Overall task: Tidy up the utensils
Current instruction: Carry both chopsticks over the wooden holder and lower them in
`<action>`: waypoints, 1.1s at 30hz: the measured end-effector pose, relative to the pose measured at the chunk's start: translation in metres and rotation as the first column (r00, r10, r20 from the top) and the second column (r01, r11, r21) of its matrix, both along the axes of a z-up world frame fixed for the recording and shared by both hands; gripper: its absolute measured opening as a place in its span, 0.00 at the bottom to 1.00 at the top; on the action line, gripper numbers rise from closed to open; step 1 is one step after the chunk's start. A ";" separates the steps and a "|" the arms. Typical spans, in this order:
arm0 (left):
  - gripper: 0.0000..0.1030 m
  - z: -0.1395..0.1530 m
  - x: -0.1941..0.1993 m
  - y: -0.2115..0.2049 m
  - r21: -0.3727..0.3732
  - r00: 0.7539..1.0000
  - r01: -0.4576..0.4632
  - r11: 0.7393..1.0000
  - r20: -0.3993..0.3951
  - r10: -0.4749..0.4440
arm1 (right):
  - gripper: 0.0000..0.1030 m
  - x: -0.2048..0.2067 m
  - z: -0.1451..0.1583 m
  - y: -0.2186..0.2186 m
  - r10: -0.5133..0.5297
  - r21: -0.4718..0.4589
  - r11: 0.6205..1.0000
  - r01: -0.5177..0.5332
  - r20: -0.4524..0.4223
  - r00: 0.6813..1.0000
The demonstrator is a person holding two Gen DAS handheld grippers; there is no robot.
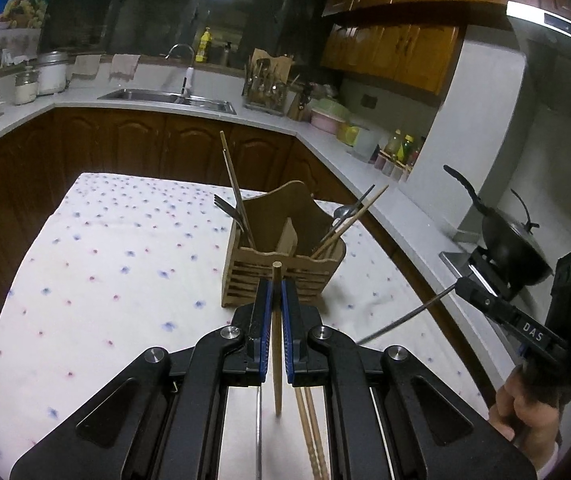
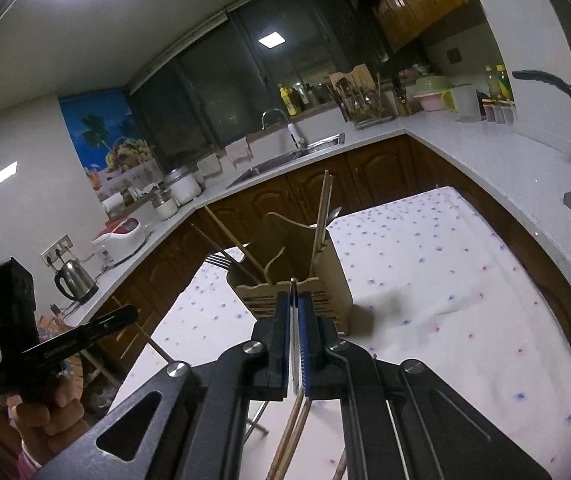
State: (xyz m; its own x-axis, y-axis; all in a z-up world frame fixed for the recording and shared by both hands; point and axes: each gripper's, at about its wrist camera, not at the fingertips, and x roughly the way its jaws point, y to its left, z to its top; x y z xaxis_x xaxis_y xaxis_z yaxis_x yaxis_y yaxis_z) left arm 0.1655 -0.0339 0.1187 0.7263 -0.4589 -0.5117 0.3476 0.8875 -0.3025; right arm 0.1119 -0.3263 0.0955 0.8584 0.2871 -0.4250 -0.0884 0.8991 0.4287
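The left claw [image 1: 276,292] is clenched on a wooden chopstick [image 1: 276,344] whose long axis runs along the fingers, pointing at the wooden utensil caddy [image 1: 281,240] straight ahead, mid-desk. The right claw [image 2: 296,306] grips a thin metal utensil [image 2: 294,336], equally near the caddy.

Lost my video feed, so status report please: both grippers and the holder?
Left hand-held gripper shut on wooden chopstick. Right hand-held gripper shut on metal utensil. Wooden holder upright on cloth, partly filled. Nothing blocking.

Both wrist views face forward, close above table, sharing wooden holder [image 1: 283,248].
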 end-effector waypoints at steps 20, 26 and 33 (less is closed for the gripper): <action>0.04 0.048 0.013 0.003 -0.043 0.990 -0.042 0.998 0.129 0.047 | 0.04 0.011 0.035 -0.004 -0.013 -0.029 0.999 0.015 0.086 0.996; 0.04 0.074 0.030 -0.001 -0.059 0.976 -0.075 0.995 0.198 0.086 | 0.04 0.029 0.059 -0.004 -0.034 -0.051 0.998 0.042 0.152 0.988; 0.04 0.100 0.069 -0.001 -0.098 0.951 -0.141 0.985 0.264 0.162 | 0.04 0.062 0.081 -0.006 -0.077 -0.067 0.993 0.094 0.220 0.972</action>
State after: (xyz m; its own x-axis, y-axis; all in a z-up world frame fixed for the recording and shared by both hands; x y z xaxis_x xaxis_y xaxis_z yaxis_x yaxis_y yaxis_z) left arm 0.2340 -0.0353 0.2187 0.8963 -0.3632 -0.2543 0.2893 0.9137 -0.2853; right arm 0.1739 -0.3322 0.1768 0.9525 0.1821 -0.2442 -0.0927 0.9369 0.3372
